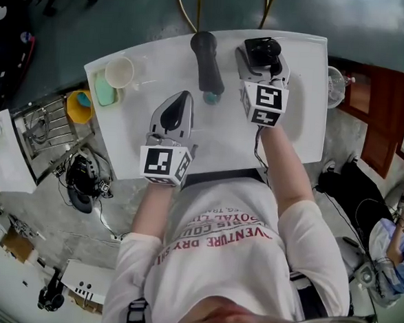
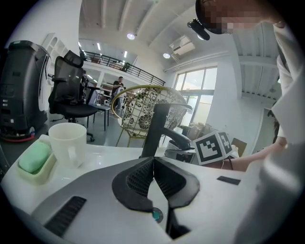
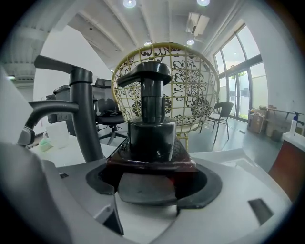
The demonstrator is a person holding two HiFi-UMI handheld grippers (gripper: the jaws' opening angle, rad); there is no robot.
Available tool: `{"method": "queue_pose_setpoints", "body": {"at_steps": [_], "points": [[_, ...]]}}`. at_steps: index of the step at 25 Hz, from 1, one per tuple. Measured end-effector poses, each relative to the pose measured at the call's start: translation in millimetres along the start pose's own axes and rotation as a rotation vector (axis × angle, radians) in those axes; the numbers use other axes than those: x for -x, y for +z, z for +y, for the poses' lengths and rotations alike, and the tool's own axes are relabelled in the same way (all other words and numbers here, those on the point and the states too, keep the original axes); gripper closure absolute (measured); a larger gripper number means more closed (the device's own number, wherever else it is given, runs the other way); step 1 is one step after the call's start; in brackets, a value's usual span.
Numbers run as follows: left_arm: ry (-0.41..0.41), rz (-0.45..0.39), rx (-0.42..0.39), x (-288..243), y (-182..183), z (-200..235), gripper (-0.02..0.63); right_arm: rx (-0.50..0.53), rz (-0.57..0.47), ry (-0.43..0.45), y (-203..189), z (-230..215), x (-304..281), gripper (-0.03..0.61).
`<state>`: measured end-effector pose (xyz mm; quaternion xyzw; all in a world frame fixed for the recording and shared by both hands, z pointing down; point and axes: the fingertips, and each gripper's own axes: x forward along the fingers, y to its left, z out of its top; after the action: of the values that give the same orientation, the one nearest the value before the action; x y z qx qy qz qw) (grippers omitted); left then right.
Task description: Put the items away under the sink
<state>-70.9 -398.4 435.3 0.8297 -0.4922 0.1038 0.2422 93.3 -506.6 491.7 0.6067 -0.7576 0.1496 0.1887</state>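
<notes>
Left gripper (image 2: 153, 161): closest to me, fingers pressed together, nothing in them.
Right gripper (image 3: 151, 183): clamped on the dark brown pump bottle with a black top (image 3: 151, 136), near the white sink top's (image 1: 311, 75) back edge.
Tip: I'd lift it straight up, keep it upright and clear the black faucet (image 1: 208, 58).
Far left: white cup (image 1: 119, 72) and green soap bar (image 1: 105, 88), untouched.

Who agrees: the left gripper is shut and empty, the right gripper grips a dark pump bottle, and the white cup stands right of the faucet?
Wrong in one point: the head view shows the white cup left of the faucet. The left gripper is shut and empty, and the right gripper grips the dark pump bottle.
</notes>
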Motion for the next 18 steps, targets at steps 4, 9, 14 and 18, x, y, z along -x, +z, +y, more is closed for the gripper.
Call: {"method": "queue_pose_setpoints", "body": {"at_steps": [4,9,14,18], "points": [[-0.011,-0.005,-0.012,5.3,2.9,-1.0,0.591,-0.003,-0.011,-0.003,3.3,-0.2,13.7,0.209],[-0.036,-0.025,-0.028,13.7,11.8,-11.1,0.591,0.006,-0.040,-0.003,16.9,1.1,44.7,0.209],[-0.078,-0.053,-0.058,27.5,26.5,-31.2,0.591,0.009,-0.073,-0.016,33.4,5.5,92.5,0.209],[-0.108,-0.086,-0.078,47.3,36.2,-47.6,0.591,-0.010,-0.100,-0.013,40.9,16.7,135.0,0.209]]}}
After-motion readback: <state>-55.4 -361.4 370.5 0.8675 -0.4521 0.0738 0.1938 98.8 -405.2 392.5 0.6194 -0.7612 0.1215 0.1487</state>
